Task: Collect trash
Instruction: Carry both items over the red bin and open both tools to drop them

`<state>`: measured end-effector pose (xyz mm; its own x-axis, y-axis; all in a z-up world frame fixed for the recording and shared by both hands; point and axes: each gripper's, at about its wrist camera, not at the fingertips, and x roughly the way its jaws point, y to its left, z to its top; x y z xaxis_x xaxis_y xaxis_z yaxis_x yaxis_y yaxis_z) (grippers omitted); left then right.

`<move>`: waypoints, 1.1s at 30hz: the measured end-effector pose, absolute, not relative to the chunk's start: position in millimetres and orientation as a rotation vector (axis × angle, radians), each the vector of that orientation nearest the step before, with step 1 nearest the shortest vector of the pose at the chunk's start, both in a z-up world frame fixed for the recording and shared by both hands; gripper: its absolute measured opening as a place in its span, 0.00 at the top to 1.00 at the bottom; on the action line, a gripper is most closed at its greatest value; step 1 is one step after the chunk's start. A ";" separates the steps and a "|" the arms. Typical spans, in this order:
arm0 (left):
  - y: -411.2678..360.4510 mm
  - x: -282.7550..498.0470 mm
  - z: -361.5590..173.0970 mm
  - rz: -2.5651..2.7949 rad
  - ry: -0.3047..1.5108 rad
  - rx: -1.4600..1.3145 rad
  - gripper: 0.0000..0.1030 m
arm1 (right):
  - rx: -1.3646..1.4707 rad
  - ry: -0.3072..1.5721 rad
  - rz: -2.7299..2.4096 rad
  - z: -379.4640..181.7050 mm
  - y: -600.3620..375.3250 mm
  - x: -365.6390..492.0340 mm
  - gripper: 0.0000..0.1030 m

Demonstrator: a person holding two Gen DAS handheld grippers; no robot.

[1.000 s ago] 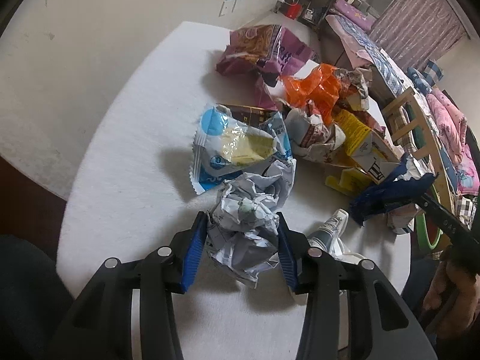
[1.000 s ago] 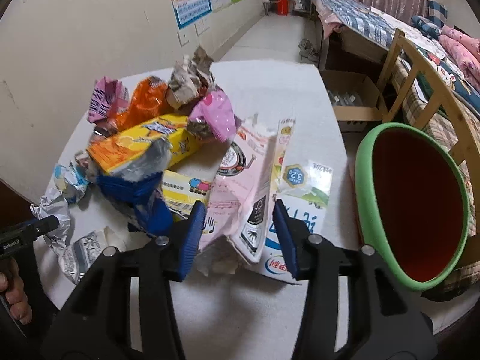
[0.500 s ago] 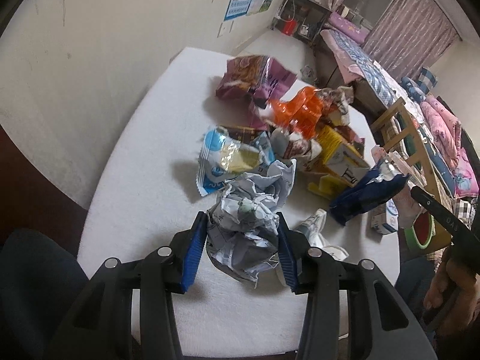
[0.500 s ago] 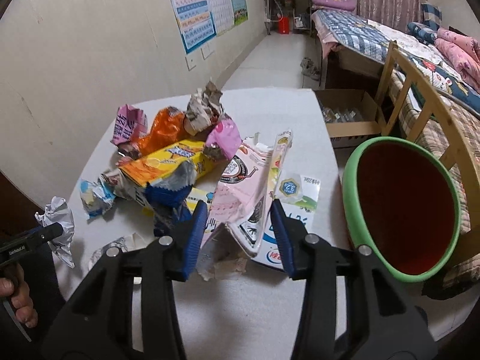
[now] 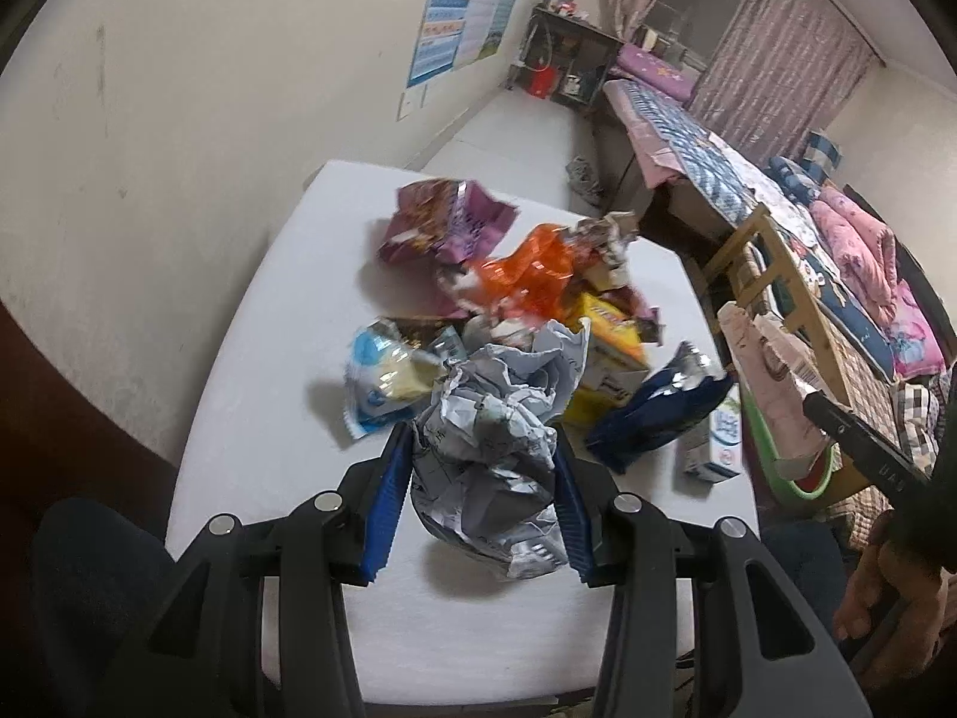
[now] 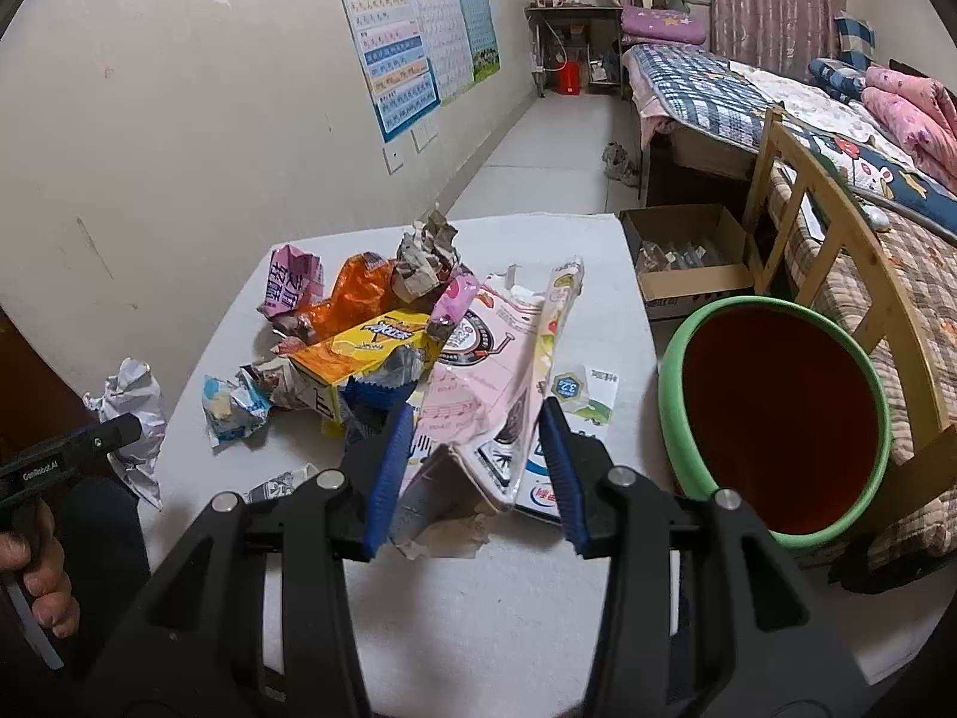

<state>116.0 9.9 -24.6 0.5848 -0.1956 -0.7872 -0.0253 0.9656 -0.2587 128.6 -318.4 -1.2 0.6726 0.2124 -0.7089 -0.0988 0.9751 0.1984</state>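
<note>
The left tool (image 5: 481,499) is clamped on a crumpled silver wrapper (image 5: 490,449), both blue pads pressing its sides, and the wad hangs clear above the table (image 5: 251,419). The right tool (image 6: 472,478) is closed on the near edge of a pink printed bag (image 6: 478,413), which juts up between its pads; whether the bag's far end is off the table cannot be told. Taking the green bin (image 6: 777,419) as reference: it stands off the table's edge just beside the right tool's load, with its dark red mouth tilted toward the table, while the left tool's wad is well apart from it, across the pile. Beyond the pink bag a milk carton (image 6: 574,413) lies flat, near the bin. Farther from the bin, the yellow box (image 6: 371,353), the orange wrapper (image 6: 359,293) and a purple packet (image 6: 293,287) are heaped together. Judgement: the step in hand is carrying both loads to the bin. It would be best done by keeping both grips firm, taking the pink bag in first as the nearer load, bringing each load fully over the rim before release, and passing the wad above the heap so nothing is dragged off the table.
</note>
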 end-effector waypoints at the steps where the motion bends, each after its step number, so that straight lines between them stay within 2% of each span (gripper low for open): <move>1: 5.5 117.0 -21.0 -0.107 0.939 -0.245 0.59 | 0.151 0.814 0.175 -0.4 -319.3 128.1 0.58; 9: -36.8 132.6 -2.1 -0.170 0.919 -0.196 0.59 | 0.180 0.791 0.164 12.3 -349.8 120.2 0.58; 19: -130.7 162.6 9.7 -0.339 0.929 -0.149 0.59 | 0.210 0.767 0.081 20.9 -416.6 121.7 0.58; 33: -284.9 204.4 -4.4 -0.561 0.985 -0.088 0.59 | 0.243 0.837 -0.032 -14.6 -509.5 122.3 0.58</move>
<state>204.4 -284.9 -4.4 0.4243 -0.4865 -0.7637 0.4084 0.8556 -0.3181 122.3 -509.5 -14.6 0.6711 0.0671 -0.7383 0.1235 0.9719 0.2006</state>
